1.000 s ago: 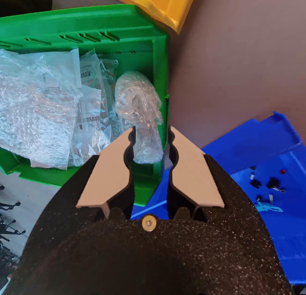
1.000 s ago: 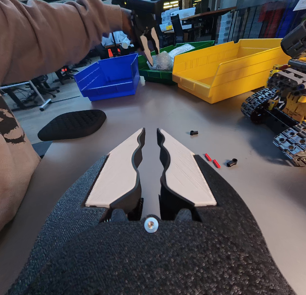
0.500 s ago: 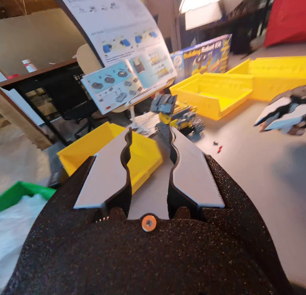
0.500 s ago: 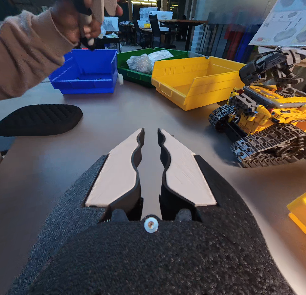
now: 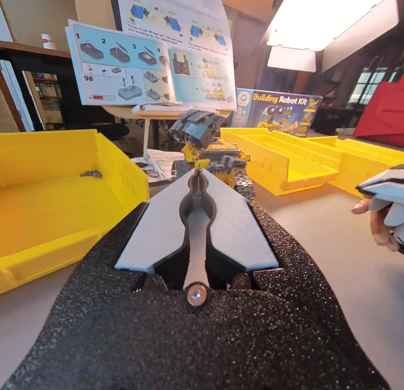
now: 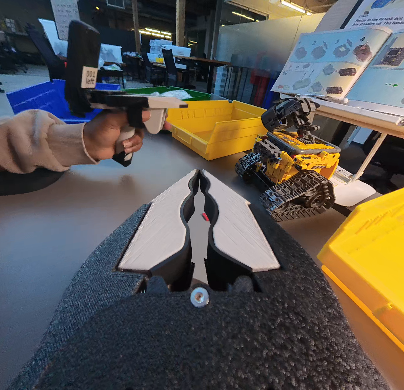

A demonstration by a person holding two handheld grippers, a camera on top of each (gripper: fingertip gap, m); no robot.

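A yellow and grey brick-built tracked robot model (image 5: 209, 158) stands on the grey table; it also shows in the right wrist view (image 6: 290, 161). My left gripper (image 5: 198, 172) is shut and empty, held above the table and pointing at the model. It also shows in the right wrist view (image 6: 183, 105), held by a hand in a beige sleeve. My right gripper (image 6: 199, 171) is shut and empty, low over the table left of the model. A small red pin (image 6: 205, 216) lies on the table beneath its fingers.
A yellow bin (image 5: 122, 161) with a small grey part (image 5: 91, 173) is at left. More yellow bins (image 5: 284, 161) stand at right. An open instruction booklet (image 5: 131, 69) rests on a white stand behind the model. Blue (image 6: 39, 97) and green (image 6: 203, 95) bins lie farther off. The gap from one gripper's tips to the other's is roughly 20 cm.
My left gripper swung away from the green bin of plastic bags to face the model and closed. My right gripper turned right towards the model and closed.
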